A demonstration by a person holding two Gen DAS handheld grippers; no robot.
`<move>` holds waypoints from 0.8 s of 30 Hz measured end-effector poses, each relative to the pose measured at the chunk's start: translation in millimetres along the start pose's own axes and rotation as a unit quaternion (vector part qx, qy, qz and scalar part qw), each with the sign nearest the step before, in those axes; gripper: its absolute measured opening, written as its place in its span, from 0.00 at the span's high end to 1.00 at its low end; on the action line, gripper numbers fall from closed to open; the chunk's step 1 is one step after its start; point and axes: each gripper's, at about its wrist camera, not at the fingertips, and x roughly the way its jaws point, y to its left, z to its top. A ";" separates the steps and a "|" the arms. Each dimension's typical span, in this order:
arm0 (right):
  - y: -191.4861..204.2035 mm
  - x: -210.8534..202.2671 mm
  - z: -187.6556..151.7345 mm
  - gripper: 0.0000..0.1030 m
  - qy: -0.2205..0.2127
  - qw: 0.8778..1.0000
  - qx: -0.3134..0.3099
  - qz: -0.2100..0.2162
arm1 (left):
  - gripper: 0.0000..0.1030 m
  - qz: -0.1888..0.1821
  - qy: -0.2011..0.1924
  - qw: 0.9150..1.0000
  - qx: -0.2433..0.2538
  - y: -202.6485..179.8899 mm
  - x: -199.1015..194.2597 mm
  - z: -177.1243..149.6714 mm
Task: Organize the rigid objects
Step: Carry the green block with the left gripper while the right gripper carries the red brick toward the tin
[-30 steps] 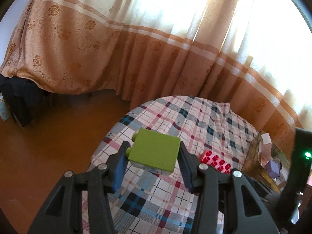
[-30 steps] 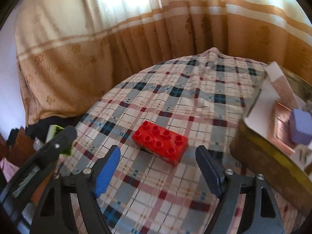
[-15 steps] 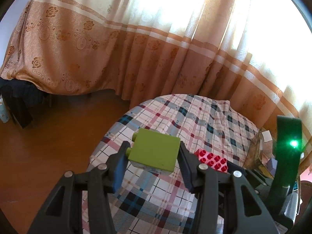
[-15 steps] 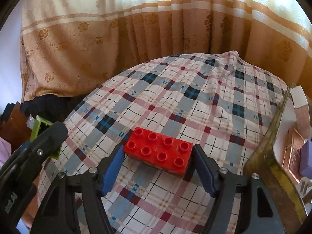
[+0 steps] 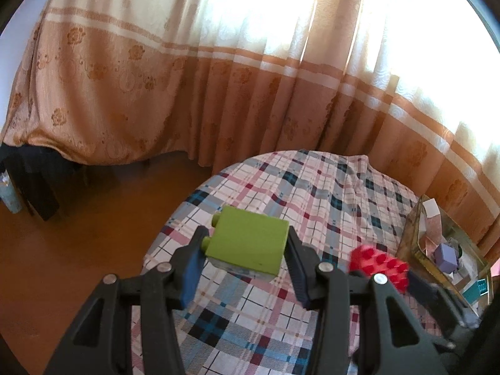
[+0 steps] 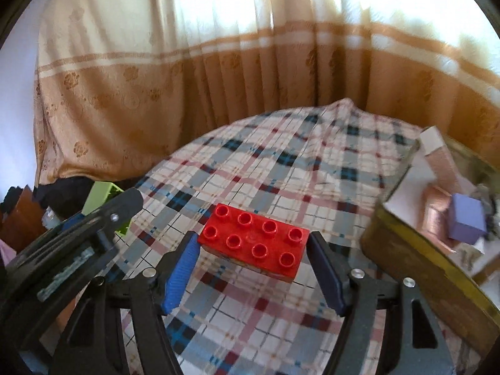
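Between the left claw's (image 5: 245, 261) clenched pads sits the green block (image 5: 248, 245), raised above the plaid worktop (image 5: 328, 200). Rightward, the right claw (image 6: 253, 268) clasps the red brick (image 6: 254, 240), seemingly lifted, beside the tin box (image 6: 406, 250).

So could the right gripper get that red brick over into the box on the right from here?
Probably yes. The right gripper has its jaws closed on the red brick, which looks lifted off the plaid cloth. The box sits close by, open-topped, with nothing in between; the purple block leaves room.
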 end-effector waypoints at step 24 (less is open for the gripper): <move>-50.3 -79.1 -17.1 0.29 -0.114 0.988 0.078 -0.064 | 0.53 0.026 -0.037 0.999 0.022 -12.8 -19.1 -2.9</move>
